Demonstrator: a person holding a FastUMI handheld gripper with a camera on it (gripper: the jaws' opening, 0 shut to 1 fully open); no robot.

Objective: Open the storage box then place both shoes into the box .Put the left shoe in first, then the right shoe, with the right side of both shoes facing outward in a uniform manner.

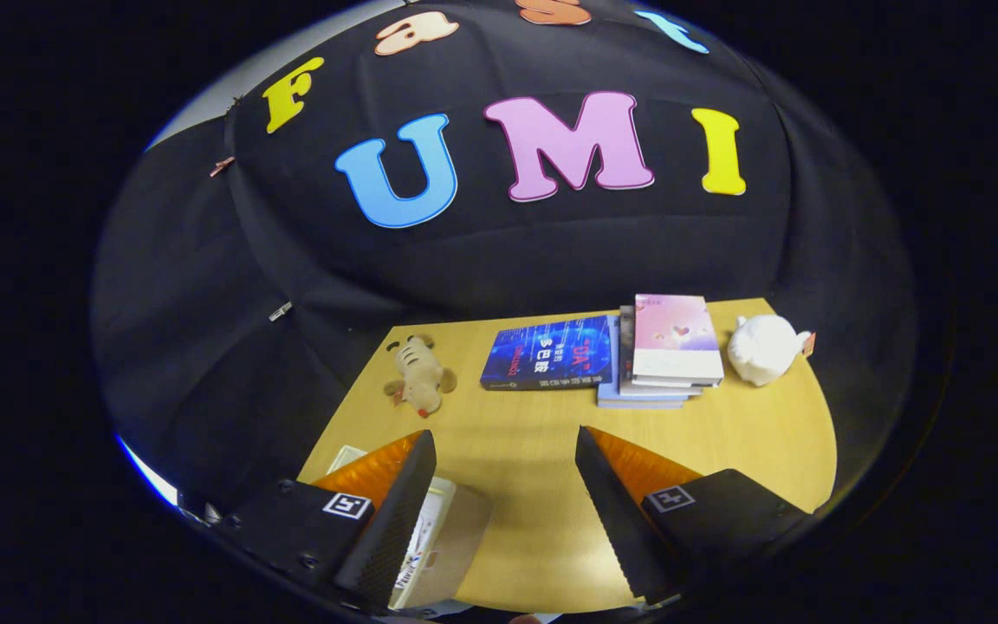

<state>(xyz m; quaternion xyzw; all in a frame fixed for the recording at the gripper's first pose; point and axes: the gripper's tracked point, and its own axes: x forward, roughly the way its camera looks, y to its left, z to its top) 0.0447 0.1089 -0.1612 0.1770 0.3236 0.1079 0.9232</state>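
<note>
While your gripper [503,511] hangs above the wooden desk [542,529], its jaws stand wide apart with bare desk top showing in the gap between them, and neither finger presses on anything.

Starting on the left, a pale box-like thing with printed sides [438,542] lies on the desk just beneath and behind your left finger [391,520], partly hidden by it; it may be the storage box, but you cannot tell that from this angle, nor whether the finger touches it or only passes over it. Beyond that finger, farther out on the desk, lies a small plush animal [419,377], cream with dark stripes, stretched on its side.

Moving right, straight ahead of the open gap and well beyond the fingertips, a dark blue book [549,354] lies flat. Just beside it on the right sits a short stack of books [664,355], the top one pink and lilac, with the blue book's edge touching or nearly touching the stack.

Farther right again, beyond your right finger [616,511], a white rounded teapot-like object [763,348] stands near the desk's far right corner, close to the book stack but apart from it. Your right finger hangs over plain desk.

Behind everything the black cloth wall [204,347] closes off the booth.
</note>
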